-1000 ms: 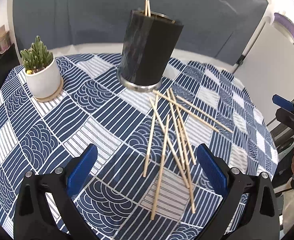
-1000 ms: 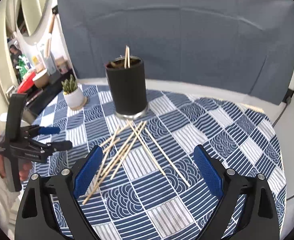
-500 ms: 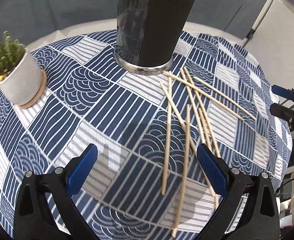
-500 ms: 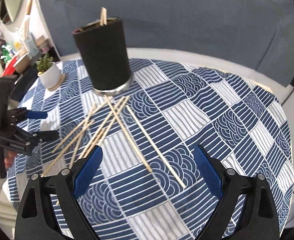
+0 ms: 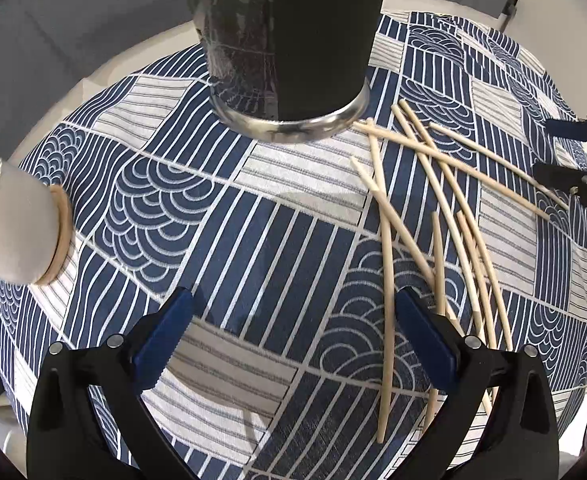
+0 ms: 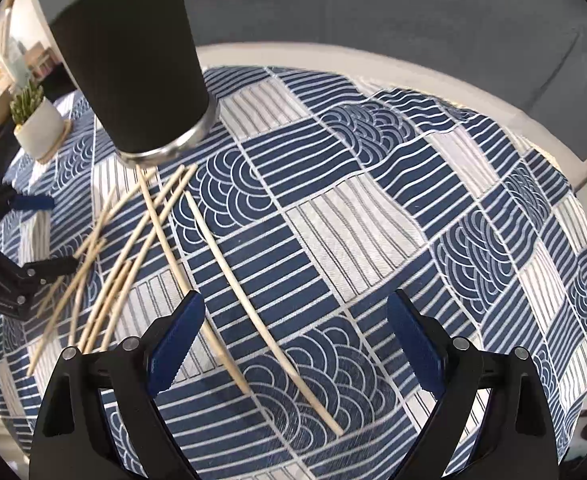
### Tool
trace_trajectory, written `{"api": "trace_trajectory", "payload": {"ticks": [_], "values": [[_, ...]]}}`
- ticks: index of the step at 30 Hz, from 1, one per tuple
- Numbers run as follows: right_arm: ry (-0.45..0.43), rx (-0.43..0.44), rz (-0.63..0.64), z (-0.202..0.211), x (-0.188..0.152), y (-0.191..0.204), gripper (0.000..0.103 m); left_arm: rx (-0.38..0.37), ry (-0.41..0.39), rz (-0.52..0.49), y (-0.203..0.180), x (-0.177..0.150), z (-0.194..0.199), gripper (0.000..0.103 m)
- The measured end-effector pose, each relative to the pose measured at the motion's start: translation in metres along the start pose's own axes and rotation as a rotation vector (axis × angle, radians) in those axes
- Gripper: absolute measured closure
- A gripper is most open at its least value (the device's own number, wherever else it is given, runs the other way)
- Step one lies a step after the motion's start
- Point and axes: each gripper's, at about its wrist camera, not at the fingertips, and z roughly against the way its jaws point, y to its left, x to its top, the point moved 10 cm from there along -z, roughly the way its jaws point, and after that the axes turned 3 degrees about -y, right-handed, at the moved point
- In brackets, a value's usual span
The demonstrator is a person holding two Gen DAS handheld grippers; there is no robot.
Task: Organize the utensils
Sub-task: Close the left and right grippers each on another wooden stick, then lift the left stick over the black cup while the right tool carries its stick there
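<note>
Several loose wooden chopsticks (image 5: 421, 208) (image 6: 133, 240) lie crossed on the blue-and-white patterned tablecloth (image 5: 253, 248). A tall black holder with a metal base (image 5: 289, 48) (image 6: 133, 60) stands behind them, with chopstick tips just showing at its top in the right wrist view. My left gripper (image 5: 289, 332) hovers open low over the cloth, its right finger at the left edge of the pile. My right gripper (image 6: 293, 336) is open above the two chopsticks (image 6: 253, 304) lying farthest right. Each gripper shows at the other view's edge, the right gripper (image 5: 573, 168) and the left gripper (image 6: 25, 248).
A small cactus in a white pot (image 5: 13, 228) (image 6: 39, 120) stands on a wooden coaster at the table's left. The round table's rim (image 6: 453, 76) curves behind, with a grey backdrop beyond. Shelves with clutter show at the far left of the right wrist view.
Both grippers have come down and forward toward the table; the holder and chopsticks now loom larger. Both stay open and nothing has been picked up.
</note>
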Motion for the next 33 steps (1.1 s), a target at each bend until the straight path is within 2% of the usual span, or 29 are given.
{"api": "trace_trajectory", "payload": {"ticks": [6,10,14,15,16,17,18,19,20,21,22,24,29,33], "values": [[0.054,-0.027,0.031,-0.022,-0.003,0.0,0.014,0.007,-0.021,0.017,0.005,0.003,0.0,0.004],[0.07,-0.001,-0.04,-0.031,0.002,-0.004,0.013,0.029,-0.028,0.069,0.005,0.007,-0.002,0.004],[0.063,-0.008,-0.044,-0.032,0.002,-0.003,0.02,0.042,-0.03,0.095,0.008,0.007,-0.001,0.007],[0.055,-0.01,-0.047,-0.03,0.002,-0.003,0.031,0.048,-0.037,0.106,0.009,0.007,0.0,0.012],[0.05,-0.015,-0.058,-0.028,0.002,-0.004,0.043,0.056,-0.05,0.124,0.011,0.008,0.003,0.024],[0.051,-0.02,-0.073,-0.026,0.002,-0.005,0.05,0.067,-0.067,0.146,0.015,0.007,0.007,0.031],[0.051,-0.026,-0.083,-0.024,0.002,-0.006,0.062,0.079,-0.081,0.172,0.02,0.005,0.011,0.044],[0.05,-0.031,-0.088,-0.023,0.001,-0.006,0.077,0.083,-0.087,0.183,0.024,0.003,0.013,0.052],[0.049,-0.035,-0.089,-0.022,0.0,-0.007,0.083,0.086,-0.09,0.19,0.027,0.001,0.015,0.056],[0.052,-0.042,-0.088,-0.021,-0.001,-0.007,0.093,0.086,-0.088,0.192,0.028,-0.001,0.016,0.065],[0.056,-0.054,-0.083,-0.021,-0.002,-0.008,0.098,0.084,-0.082,0.192,0.029,-0.003,0.018,0.076],[0.069,-0.077,-0.068,-0.02,-0.006,-0.009,0.098,0.076,-0.069,0.19,0.031,-0.009,0.02,0.087],[0.094,-0.108,-0.092,-0.01,-0.026,-0.015,0.098,0.08,-0.05,0.222,0.041,-0.032,0.029,0.091],[0.105,-0.1,-0.124,0.004,-0.039,-0.024,0.098,0.073,-0.037,0.304,0.049,-0.052,0.038,0.094]]}}
